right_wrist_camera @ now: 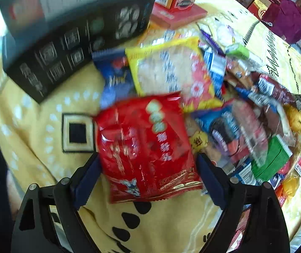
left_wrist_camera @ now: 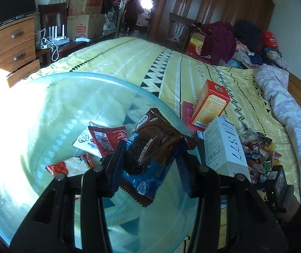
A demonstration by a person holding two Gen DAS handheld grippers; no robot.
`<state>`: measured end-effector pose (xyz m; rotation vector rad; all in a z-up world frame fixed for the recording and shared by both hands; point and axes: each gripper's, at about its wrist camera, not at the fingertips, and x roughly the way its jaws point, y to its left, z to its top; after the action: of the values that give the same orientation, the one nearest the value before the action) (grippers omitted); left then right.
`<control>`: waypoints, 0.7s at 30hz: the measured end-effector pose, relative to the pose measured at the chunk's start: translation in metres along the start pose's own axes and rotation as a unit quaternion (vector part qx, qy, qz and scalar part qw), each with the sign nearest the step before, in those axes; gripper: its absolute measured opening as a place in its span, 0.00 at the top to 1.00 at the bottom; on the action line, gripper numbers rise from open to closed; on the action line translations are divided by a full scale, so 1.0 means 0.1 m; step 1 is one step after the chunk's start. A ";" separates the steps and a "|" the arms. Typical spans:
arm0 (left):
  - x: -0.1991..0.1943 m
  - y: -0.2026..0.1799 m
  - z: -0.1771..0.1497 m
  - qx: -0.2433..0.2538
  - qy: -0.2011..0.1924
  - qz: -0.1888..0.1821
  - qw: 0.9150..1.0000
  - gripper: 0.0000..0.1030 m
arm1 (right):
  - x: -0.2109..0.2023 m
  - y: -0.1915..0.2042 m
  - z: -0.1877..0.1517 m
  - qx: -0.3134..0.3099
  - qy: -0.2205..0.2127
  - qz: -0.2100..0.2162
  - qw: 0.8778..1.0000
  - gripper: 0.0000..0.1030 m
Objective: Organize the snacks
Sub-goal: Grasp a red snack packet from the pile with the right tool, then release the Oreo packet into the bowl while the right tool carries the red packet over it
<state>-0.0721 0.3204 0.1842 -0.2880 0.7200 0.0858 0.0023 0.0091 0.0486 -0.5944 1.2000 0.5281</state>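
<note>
The bed (left_wrist_camera: 129,63), covered by a yellow patterned sheet, carries all task items. A large clear glass bowl (left_wrist_camera: 34,109) rests on it at the left and already contains several red-and-white snack packets (left_wrist_camera: 106,139). Beside the bowl stand an orange carton (left_wrist_camera: 210,103) and a white carton (left_wrist_camera: 226,147) printed "1877". To their right lies the loose snack pile (right_wrist_camera: 245,105).

The left gripper (left_wrist_camera: 150,160) is clamped on a brown-and-blue sandwich-cookie packet (left_wrist_camera: 150,145), suspended above the bowl interior. Its lettering is Chinese and not legible in full; the artwork shows a dark round cookie.

The right gripper (right_wrist_camera: 148,168) points down at the near edge of the pile with its jaws spread wide, one on each side of a red snack bag (right_wrist_camera: 144,143). The pads do not appear to press on it; the view is blurred. The bag bears white and gold Chinese characters that cannot be read.

Handling: the red bag is judged light, soft and glossy, therefore prone to slipping. Its contents are probably crushable. Grip across the flat body near a sealed end, with moderate force. The cookie packet is equally light; its contents are brittle.
</note>
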 end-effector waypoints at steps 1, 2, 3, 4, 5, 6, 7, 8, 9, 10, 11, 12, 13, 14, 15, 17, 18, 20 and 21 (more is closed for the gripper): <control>0.00 -0.02 -0.01 0.001 0.001 -0.001 1.000 0.54 | 0.03 0.00 -0.01 0.006 0.000 0.003 1.000 0.13; -0.01 -0.02 -0.01 0.002 -0.001 -0.001 1.000 0.54 | 0.03 -0.01 -0.02 0.011 -0.003 0.004 1.000 0.16; -0.02 -0.01 -0.01 0.001 -0.003 0.000 1.000 0.54 | 0.00 -0.02 -0.02 0.014 -0.007 0.003 1.000 0.26; -0.04 0.00 0.00 -0.001 -0.004 0.000 1.000 0.54 | -0.04 -0.03 -0.03 0.020 -0.015 0.000 1.000 0.29; -0.05 0.02 0.00 -0.003 -0.006 0.000 1.000 0.54 | -0.11 -0.04 -0.03 0.025 -0.023 -0.008 0.999 0.30; -0.07 0.05 0.01 -0.005 -0.008 0.002 1.000 0.54 | -0.19 -0.06 -0.04 0.032 -0.036 -0.014 0.999 0.30; -0.08 0.08 0.03 -0.008 -0.010 0.004 1.000 0.54 | -0.30 -0.10 -0.04 0.043 -0.050 -0.013 0.998 0.30; -0.10 0.12 0.04 -0.011 -0.013 0.006 1.000 0.54 | -0.43 -0.15 -0.04 0.054 -0.066 -0.012 0.996 0.30; -0.12 0.14 0.04 -0.013 -0.016 0.009 1.000 0.54 | -0.56 -0.17 -0.04 0.064 -0.080 -0.013 0.995 0.30; -0.15 0.18 0.05 -0.013 -0.020 0.013 1.000 0.54 | -0.72 -0.21 -0.02 0.078 -0.098 -0.013 0.992 0.30; -0.17 0.22 0.06 -0.015 -0.023 0.018 0.999 0.54 | -0.86 -0.24 0.01 0.088 -0.116 -0.014 0.989 0.30; -0.19 0.26 0.07 -0.018 -0.025 0.022 0.999 0.54 | -1.03 -0.22 0.05 0.094 -0.138 -0.019 0.986 0.30; -0.21 0.31 0.08 -0.022 -0.028 0.027 0.999 0.54 | -1.22 -0.20 0.13 0.098 -0.162 -0.021 0.982 0.30; -0.23 0.36 0.09 -0.026 -0.030 0.033 0.999 0.54 | -1.37 -0.20 0.20 0.101 -0.183 -0.020 0.978 0.30; -0.24 0.42 0.10 -0.031 -0.032 0.037 0.998 0.54 | -1.55 -0.16 0.32 0.102 -0.209 -0.013 0.972 0.30; -0.28 0.53 0.11 -0.043 -0.037 0.046 0.997 0.54 | -1.79 -0.06 0.56 0.101 -0.247 0.009 0.964 0.30; -0.30 0.56 0.12 -0.045 -0.040 0.053 0.997 0.54 | -1.90 0.04 0.70 0.097 -0.265 0.023 0.959 0.30; -0.33 0.63 0.12 -0.049 -0.043 0.068 0.996 0.54 | -2.05 0.25 1.00 0.079 -0.288 0.058 0.953 0.30; -0.34 0.65 0.12 -0.051 -0.043 0.074 0.995 0.54 | -2.09 0.40 1.16 0.067 -0.295 0.076 0.950 0.30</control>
<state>-0.1015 0.3874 0.2006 -0.3271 0.6515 0.2744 -0.0020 0.1027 0.2722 -0.1978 0.7028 0.6892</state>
